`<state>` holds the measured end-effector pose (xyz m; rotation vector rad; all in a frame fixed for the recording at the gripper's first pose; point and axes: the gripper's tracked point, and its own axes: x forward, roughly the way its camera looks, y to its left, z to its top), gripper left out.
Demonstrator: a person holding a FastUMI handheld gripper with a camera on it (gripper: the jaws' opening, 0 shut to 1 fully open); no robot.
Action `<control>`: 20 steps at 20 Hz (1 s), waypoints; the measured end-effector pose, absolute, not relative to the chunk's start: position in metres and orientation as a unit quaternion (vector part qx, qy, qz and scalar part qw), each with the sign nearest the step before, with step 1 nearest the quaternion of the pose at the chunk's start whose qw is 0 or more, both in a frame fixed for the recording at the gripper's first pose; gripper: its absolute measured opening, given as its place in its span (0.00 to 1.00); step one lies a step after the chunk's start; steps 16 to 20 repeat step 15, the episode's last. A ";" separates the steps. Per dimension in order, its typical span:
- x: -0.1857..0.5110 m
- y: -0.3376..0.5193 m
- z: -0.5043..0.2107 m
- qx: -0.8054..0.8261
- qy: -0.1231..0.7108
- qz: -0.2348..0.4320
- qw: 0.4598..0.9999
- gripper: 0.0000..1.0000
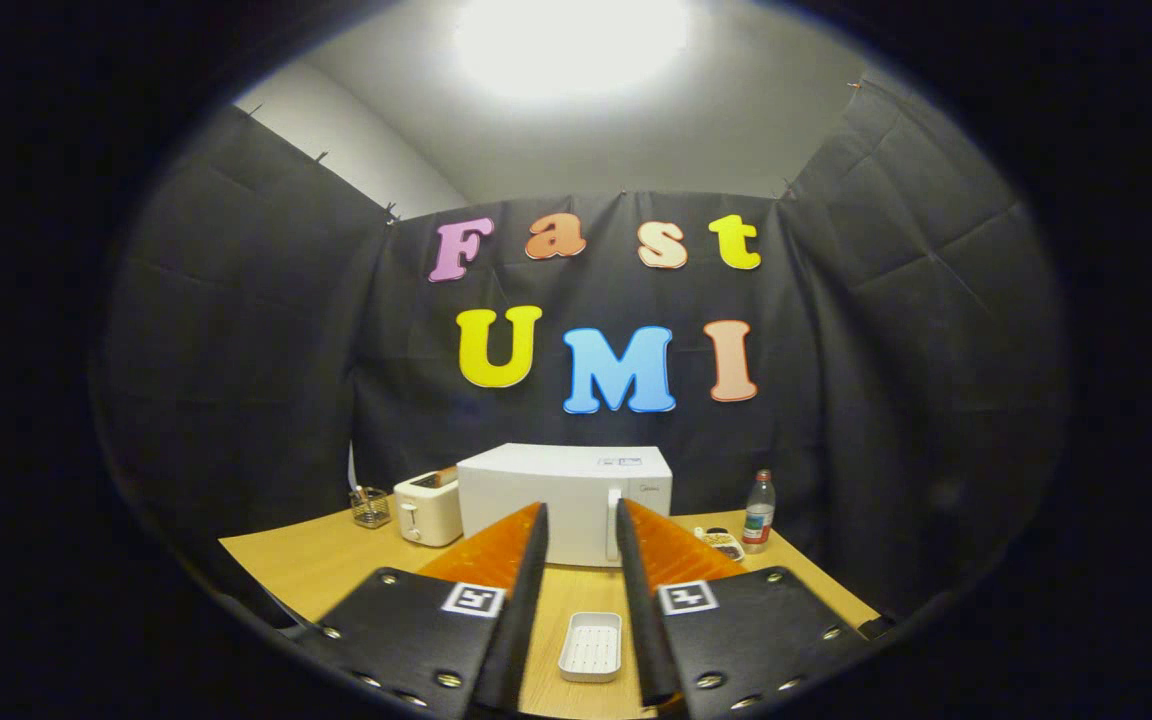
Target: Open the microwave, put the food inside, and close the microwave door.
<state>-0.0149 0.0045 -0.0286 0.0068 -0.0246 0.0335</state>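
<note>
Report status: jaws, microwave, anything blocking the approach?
Gripper open, holding nothing. White box microwave beyond jaws, door shut. Small white ridged tray on wooden table between jaws; path ahead clear.

Staged booth, mock kitchen setup: black cloth walls pinned up, wooden tabletop w/ white microwave, toaster toward its back left corner, bottle toward back right.

The gripper hangs w/ fingers apart, holding nothing.

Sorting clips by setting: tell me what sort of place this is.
Likely a mock kitchen counter in a cloth-walled booth: a shut microwave, a toaster and a bottle on a wooden table. The gripper fingers are open, holding nothing.
</note>
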 end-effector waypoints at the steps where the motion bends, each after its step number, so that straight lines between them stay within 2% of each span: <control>1: -0.013 0.001 -0.038 -0.011 -0.001 0.007 1.000 0.51; 3: -0.009 0.004 -0.052 -0.030 0.023 0.004 0.999 0.89; 4: -0.009 0.005 -0.054 -0.029 0.028 0.004 0.999 0.96; 20: -0.004 0.003 -0.050 -0.018 0.021 -0.006 1.000 0.95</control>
